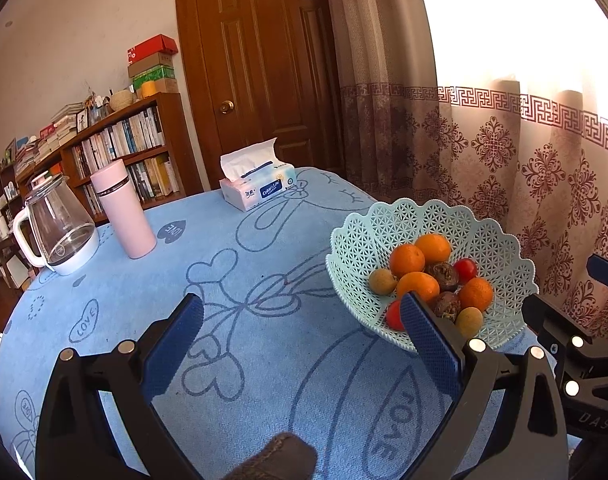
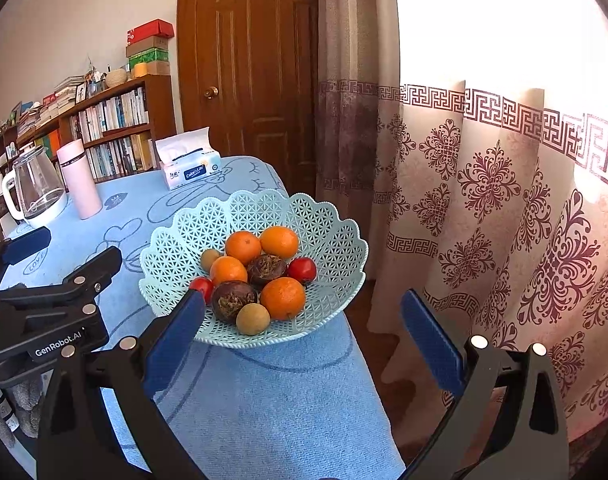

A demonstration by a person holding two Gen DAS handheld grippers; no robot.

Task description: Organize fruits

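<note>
I see the mint lattice basket (image 2: 336, 240) near the table's right edge, heaped with oranges (image 2: 282, 298), dark wrinkled fruits (image 2: 233, 300), red tomatoes (image 2: 302, 270) and tan longans (image 2: 252, 319). My left gripper (image 1: 301, 332) and right gripper (image 2: 301, 326) both hang spread wide, empty. The oranges look firm and roundish; I'd pinch one across its middle, gently, since the tomatoes seem slick and bruisable.

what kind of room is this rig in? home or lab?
Most likely a home living or dining room. A bookshelf packed with books stands beside a wooden door, patterned curtains cover a bright window, and the table has a cartoon cloth with a tissue box and a fruit basket.
</note>
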